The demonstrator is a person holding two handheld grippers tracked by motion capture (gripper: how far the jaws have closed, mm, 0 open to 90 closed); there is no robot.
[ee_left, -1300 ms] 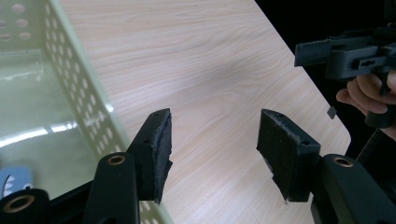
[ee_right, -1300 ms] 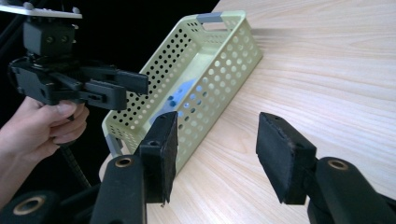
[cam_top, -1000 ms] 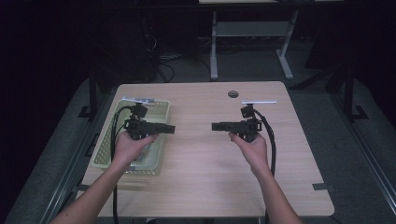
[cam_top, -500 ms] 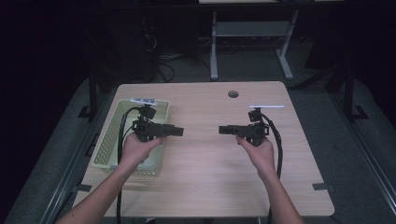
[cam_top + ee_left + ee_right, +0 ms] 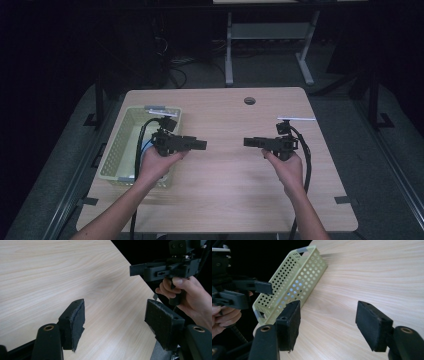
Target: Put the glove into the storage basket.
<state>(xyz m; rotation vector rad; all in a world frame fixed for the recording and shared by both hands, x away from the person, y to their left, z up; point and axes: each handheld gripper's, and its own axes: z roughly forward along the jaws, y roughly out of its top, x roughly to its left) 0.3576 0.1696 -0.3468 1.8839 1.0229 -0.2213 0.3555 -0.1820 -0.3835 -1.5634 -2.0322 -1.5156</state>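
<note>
Since the yellow basket point(image 5: 131, 145) under my left gripper point(image 5: 115, 322) looks light, stiff and full of holes, I would grab its thin rim, while my right gripper point(image 5: 328, 325) hangs well apart, both with jaws just opening, empty.

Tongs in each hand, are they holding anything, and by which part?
Nothing is held. The left tongs and right tongs have just been opening, with bare table between the pads.

basket point(image 5: 121, 145) | pale yellow-green, perforated | upright | table's left edge
</note>
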